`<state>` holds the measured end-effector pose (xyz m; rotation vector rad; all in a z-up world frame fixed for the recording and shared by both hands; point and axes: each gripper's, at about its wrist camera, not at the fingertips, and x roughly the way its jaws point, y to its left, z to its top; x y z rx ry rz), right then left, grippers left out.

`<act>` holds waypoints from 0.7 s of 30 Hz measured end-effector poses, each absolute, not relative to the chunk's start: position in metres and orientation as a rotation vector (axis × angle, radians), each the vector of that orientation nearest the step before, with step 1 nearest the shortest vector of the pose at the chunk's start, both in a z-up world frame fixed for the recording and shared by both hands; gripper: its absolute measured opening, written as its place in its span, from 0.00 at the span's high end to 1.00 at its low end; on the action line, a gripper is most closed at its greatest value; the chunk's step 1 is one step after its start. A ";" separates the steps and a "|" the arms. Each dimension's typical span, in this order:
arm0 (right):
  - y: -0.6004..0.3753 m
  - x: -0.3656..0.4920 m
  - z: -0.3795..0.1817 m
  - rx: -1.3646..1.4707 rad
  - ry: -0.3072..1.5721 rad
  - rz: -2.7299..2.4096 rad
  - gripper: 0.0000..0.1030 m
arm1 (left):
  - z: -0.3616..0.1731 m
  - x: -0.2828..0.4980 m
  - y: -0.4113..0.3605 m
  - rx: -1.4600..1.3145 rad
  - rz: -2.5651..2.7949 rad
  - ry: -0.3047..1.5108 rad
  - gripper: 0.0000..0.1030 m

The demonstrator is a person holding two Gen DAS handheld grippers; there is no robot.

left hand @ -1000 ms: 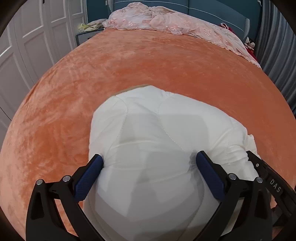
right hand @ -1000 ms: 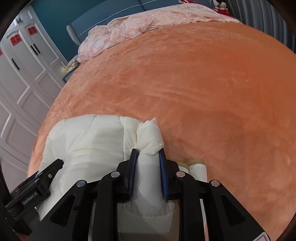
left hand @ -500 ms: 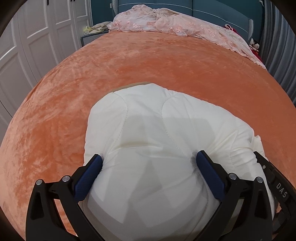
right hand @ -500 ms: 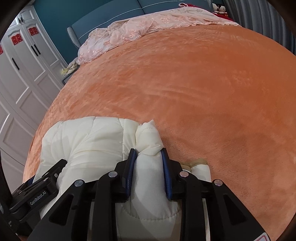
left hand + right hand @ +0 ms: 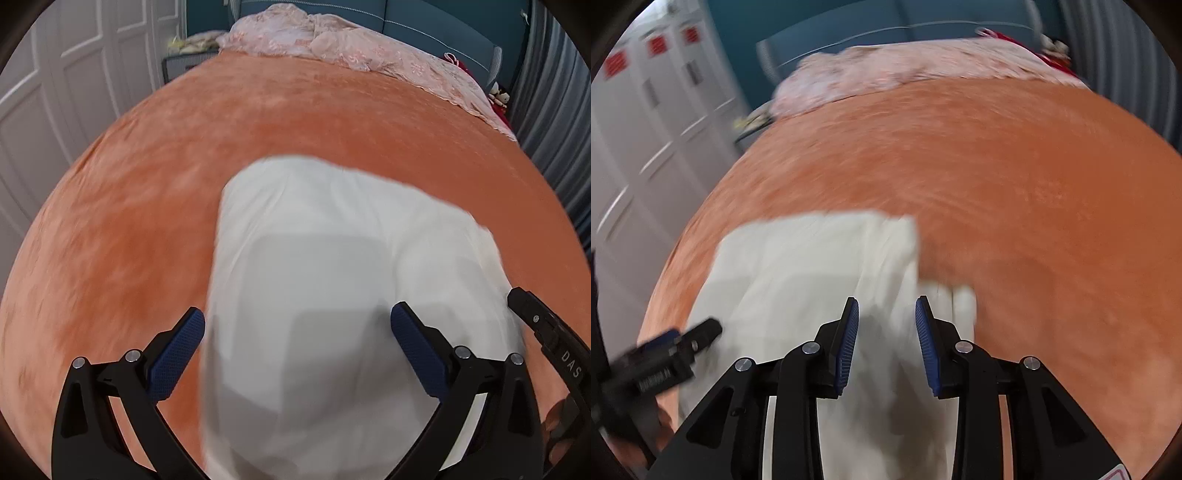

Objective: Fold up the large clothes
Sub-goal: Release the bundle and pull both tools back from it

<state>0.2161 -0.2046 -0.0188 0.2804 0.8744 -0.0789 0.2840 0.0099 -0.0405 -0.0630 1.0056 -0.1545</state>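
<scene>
While spread over the orange bedspread (image 5: 155,206) below the pink quilt (image 5: 369,55), lies folded, puffy and cream: padded jacket (image 5: 332,258). Left gripper (image 5: 297,343): wide apart, gripping nothing. Right gripper (image 5: 886,325): opening, pads clear of fabric between.

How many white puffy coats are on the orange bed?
1. The white puffy coat lies folded on the near part of the orange bed, in front of both grippers. Others could be hidden out of view.

surface: orange bed cover (image 5: 155,206) | on it: folded white padded garment (image 5: 332,258); pink floral blanket (image 5: 369,55) at far end
</scene>
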 end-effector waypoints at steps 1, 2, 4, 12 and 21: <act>-0.201 0.204 -0.017 0.258 0.883 -0.069 0.71 | -0.039 0.271 0.017 -0.068 -0.146 1.012 0.05; -0.196 0.191 -0.019 0.234 0.901 -0.058 0.71 | -0.040 0.260 0.022 -0.071 -0.137 1.025 0.05; -0.190 0.177 -0.027 0.193 0.935 -0.059 0.71 | -0.048 0.241 0.030 -0.086 -0.134 1.060 0.05; -0.175 0.160 -0.044 0.121 0.936 -0.117 0.69 | -0.064 0.210 0.041 -0.140 -0.104 1.067 0.04; -0.171 0.108 -0.038 0.151 0.965 -0.173 0.47 | -0.054 0.162 0.035 -0.020 -0.099 1.058 0.04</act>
